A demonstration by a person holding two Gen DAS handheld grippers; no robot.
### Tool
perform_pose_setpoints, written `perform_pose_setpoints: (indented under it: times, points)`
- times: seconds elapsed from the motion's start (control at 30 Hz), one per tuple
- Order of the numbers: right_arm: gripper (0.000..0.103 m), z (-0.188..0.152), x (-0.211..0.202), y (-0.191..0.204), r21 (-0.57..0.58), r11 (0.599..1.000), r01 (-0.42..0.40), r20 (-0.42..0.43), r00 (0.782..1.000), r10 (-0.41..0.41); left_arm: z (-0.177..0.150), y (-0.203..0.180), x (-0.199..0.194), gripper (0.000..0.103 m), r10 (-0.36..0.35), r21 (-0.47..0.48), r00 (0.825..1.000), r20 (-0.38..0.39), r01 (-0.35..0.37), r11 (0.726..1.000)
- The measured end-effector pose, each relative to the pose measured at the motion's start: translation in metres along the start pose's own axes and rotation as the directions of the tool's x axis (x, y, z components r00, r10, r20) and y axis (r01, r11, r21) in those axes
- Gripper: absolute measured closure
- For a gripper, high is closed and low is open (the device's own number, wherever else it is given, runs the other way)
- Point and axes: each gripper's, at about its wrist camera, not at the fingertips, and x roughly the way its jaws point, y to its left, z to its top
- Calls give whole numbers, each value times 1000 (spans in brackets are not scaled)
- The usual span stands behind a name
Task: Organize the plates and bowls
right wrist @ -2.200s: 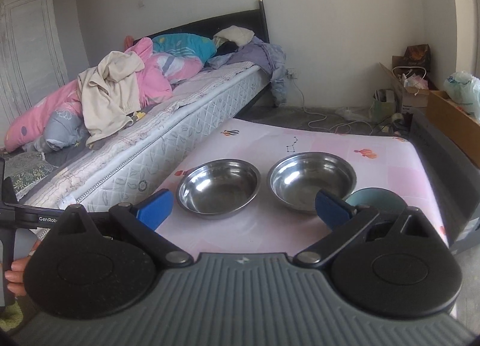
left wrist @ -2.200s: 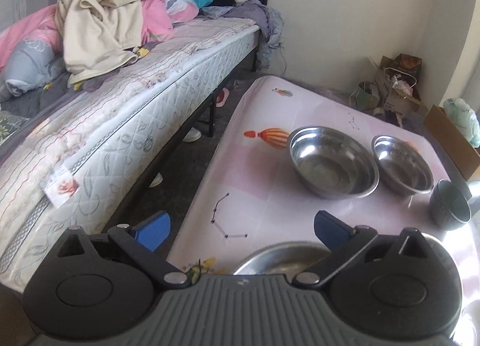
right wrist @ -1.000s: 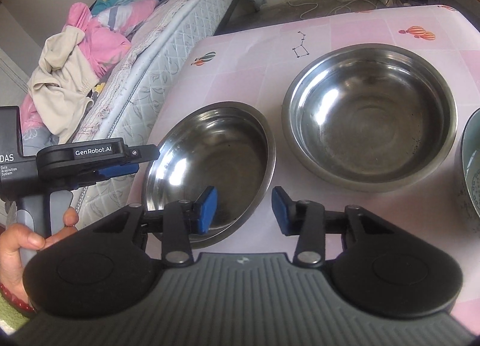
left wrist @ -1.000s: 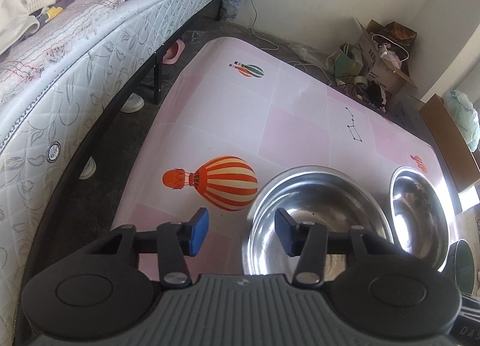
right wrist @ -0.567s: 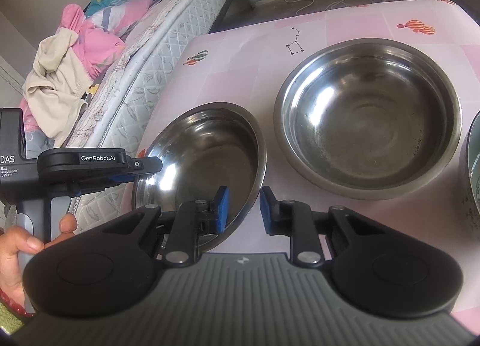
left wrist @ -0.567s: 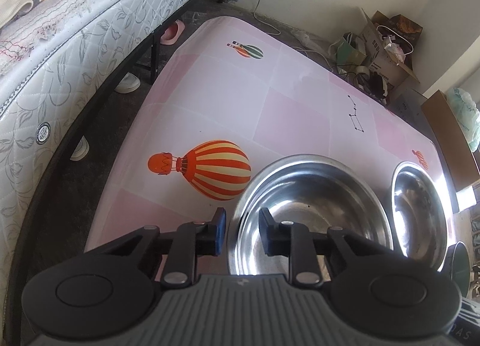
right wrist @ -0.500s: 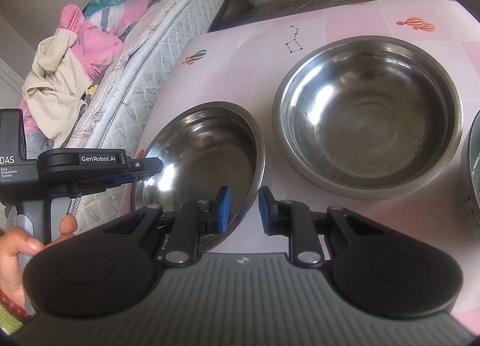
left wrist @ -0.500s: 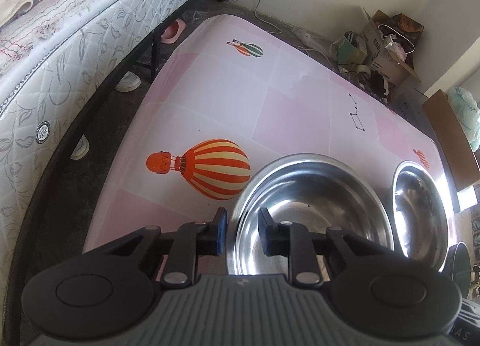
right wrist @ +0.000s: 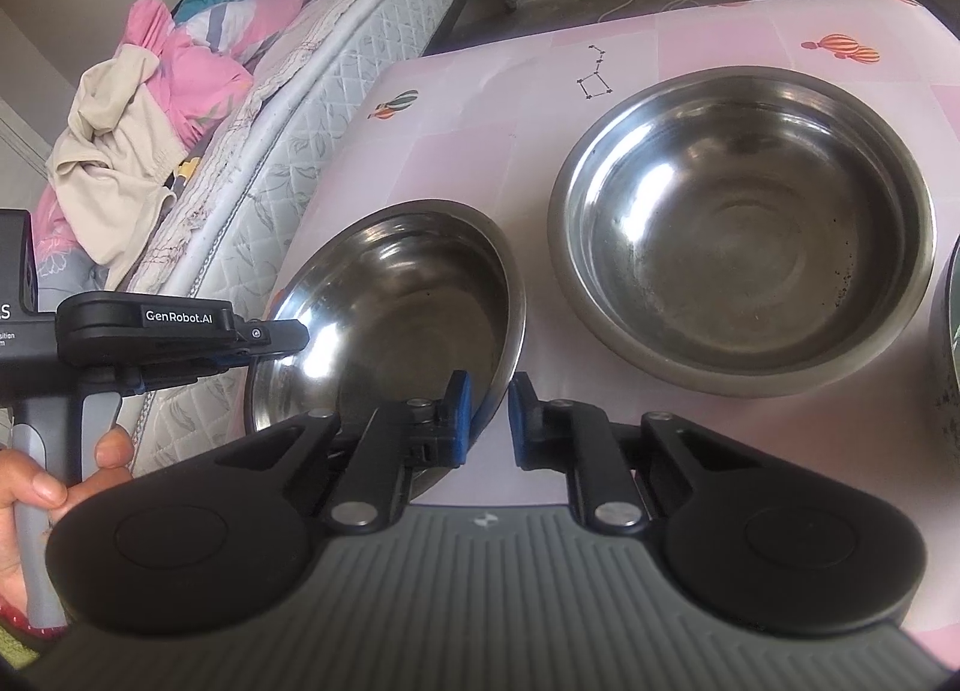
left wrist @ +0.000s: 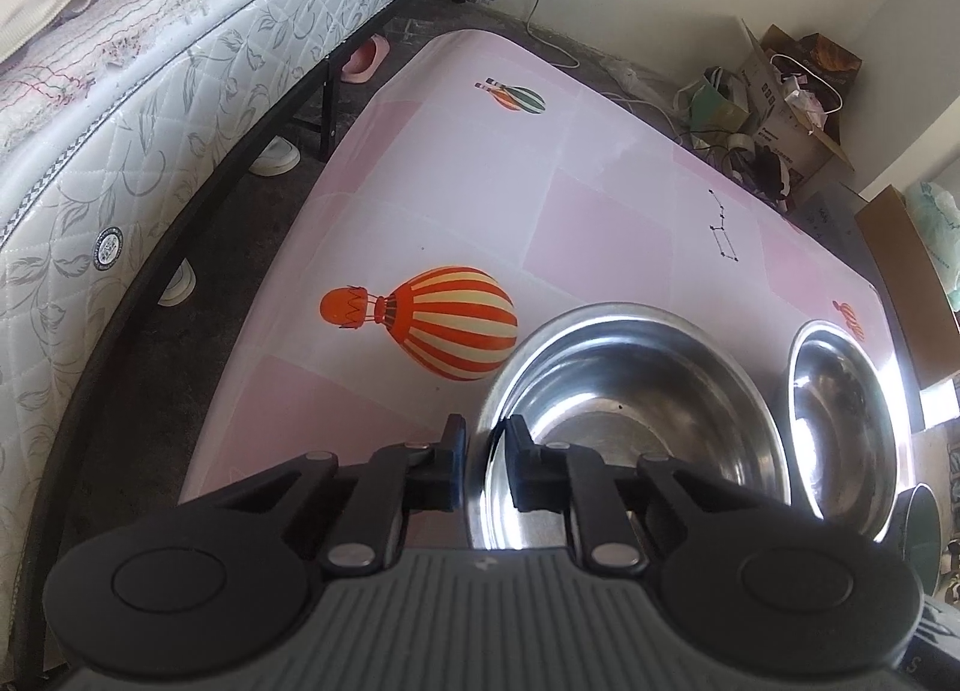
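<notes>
**Steel bowl pinched from both sides**

Steel shines nearest: the tilted bowl (right wrist: 390, 307) sits at the table's (left wrist: 456, 193) near corner, its rim clamped by the right gripper (right wrist: 485, 412) on one side and the left gripper (left wrist: 483, 466) on the other, jaws of each pressed onto the thin edge. Just beyond stands a larger, scuffed steel bowl (right wrist: 744, 223), apart from the first. A dark cup (left wrist: 918, 535) edges in beside it. Further off lie a mattress (left wrist: 150, 91) and cardboard boxes (left wrist: 792, 121)
</notes>
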Motion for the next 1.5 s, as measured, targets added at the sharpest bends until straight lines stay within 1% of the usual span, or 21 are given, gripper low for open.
perform_pose_setpoints:
  times: [0.57, 0.83, 1.03, 1.17, 1.3, 1.5]
  points:
    - [90, -5, -22, 9, -26, 1000, -15, 12, 1000, 15, -12, -2, -31, 89, 8, 6, 999, 36, -8, 1000]
    - [90, -4, -45, 14, -43, 999, -22, 39, 999, 23, -15, -13, -57, 89, -1, 22, 998, 69, -1, 1000]
    - [90, 0, -68, 13, -47, 999, -26, 71, 997, 30, -15, -30, -78, 89, -14, 43, 995, 100, 10, 999]
    - [89, 5, -81, 6, -38, 999, -23, 86, 996, 26, -13, -47, -83, 89, -25, 61, 994, 108, 19, 998]
    - [89, 14, -95, -6, -30, 1000, -9, 106, 994, 12, -8, -68, -79, 89, -42, 82, 994, 99, 34, 996]
    - [88, 33, -112, -38, -15, 999, 33, 130, 991, -31, -5, -106, -56, 89, -80, 108, 995, 63, 73, 991]
